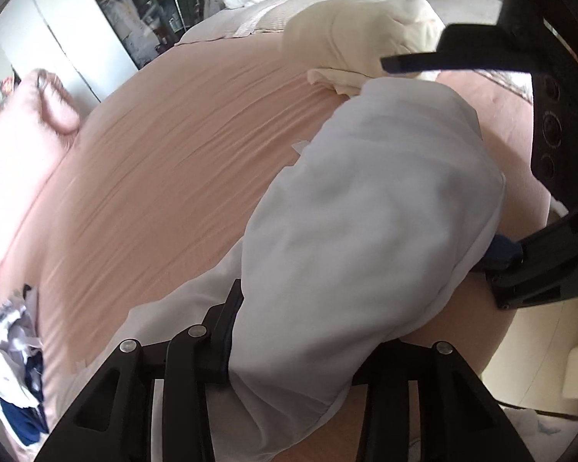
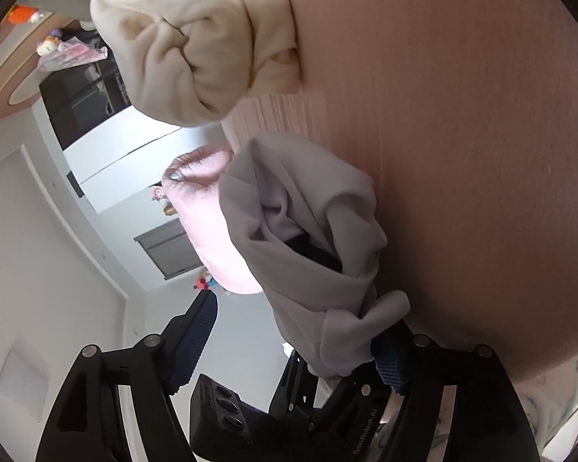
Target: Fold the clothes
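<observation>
- Peach bedsheet (image 1: 165, 177) fills the background of both wrist views, with a dark wardrobe beyond the bed.
- Left gripper (image 1: 289, 350) pinches a fold of the pale grey garment (image 1: 366, 223), which drapes over its fingers and lies on the sheet straight ahead.
- Right gripper (image 2: 285, 350) stands spread; the grey cloth hangs against its blue-padded right finger (image 2: 387, 362) only, the left finger bare.
- Ahead of both, past the grey piece, sits a cream bundle (image 1: 366, 34), just beside it.
- Risk: with one hold only, the slack far end may sag or drag, spoiling the fold, or catch the cream bundle.
</observation>
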Demonstrator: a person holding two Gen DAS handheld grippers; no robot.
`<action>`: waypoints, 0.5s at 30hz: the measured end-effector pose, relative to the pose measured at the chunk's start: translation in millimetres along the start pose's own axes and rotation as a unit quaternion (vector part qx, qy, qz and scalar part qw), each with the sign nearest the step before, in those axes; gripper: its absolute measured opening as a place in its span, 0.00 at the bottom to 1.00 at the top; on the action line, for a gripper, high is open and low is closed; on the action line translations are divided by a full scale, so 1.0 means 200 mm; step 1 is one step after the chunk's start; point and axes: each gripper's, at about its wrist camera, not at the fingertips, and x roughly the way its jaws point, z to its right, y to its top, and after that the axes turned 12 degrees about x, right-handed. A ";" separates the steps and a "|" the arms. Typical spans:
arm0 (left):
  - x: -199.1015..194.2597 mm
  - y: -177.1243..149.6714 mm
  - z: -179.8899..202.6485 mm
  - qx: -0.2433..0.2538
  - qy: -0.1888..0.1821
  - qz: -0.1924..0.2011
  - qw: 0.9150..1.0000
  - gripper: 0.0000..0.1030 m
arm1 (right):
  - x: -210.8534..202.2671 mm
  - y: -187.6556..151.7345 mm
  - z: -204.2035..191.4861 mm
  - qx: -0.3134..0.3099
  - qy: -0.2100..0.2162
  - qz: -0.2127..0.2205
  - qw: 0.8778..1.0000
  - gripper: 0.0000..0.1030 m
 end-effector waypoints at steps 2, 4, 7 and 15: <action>-0.01 -0.01 0.01 -0.002 0.000 0.003 1.000 0.36 | 0.00 -0.01 -0.01 -0.006 -0.007 0.005 1.000 0.72; -0.01 -0.01 0.01 -0.003 -0.003 0.004 1.000 0.36 | 0.01 -0.02 -0.02 -0.013 -0.020 0.009 1.000 0.72; -0.01 -0.01 -0.02 -0.017 -0.022 0.002 1.000 0.36 | 0.01 -0.05 -0.04 -0.014 -0.041 0.003 0.999 0.72; -0.01 -0.01 -0.07 -0.058 -0.056 0.002 0.997 0.38 | -0.03 -0.10 -0.09 -0.006 -0.144 -0.002 0.990 0.73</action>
